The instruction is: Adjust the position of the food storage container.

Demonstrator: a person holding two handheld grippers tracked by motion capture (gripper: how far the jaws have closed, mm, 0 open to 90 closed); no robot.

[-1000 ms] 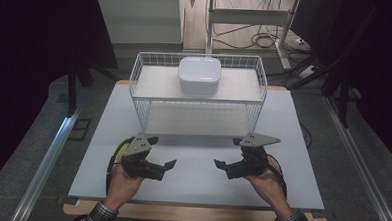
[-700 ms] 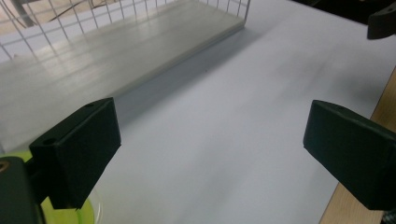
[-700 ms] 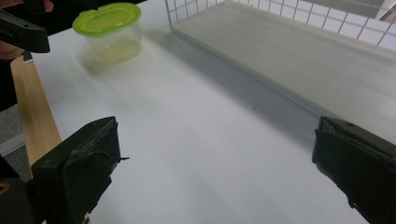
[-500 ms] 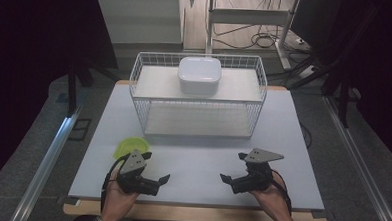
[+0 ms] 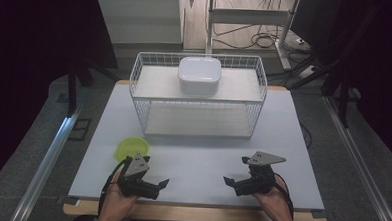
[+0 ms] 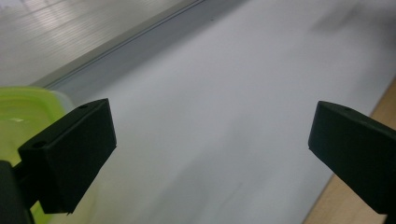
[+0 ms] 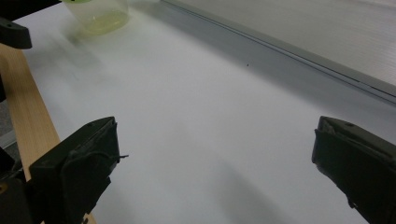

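Person resting left gripper (image 5: 156, 185) and right gripper (image 5: 232, 183) low at table's near edge, jaws spread, gripping nothing; green bowl (image 5: 131, 148) sitting just beyond left one, likely next pickup.

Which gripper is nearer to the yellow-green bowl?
Left. The left gripper is just in front of the yellow-green bowl, close beside it; the right gripper is far off to the bowl's right.

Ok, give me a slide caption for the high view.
Both open claws, left and right, near the table's front edge; green cup beside the left.
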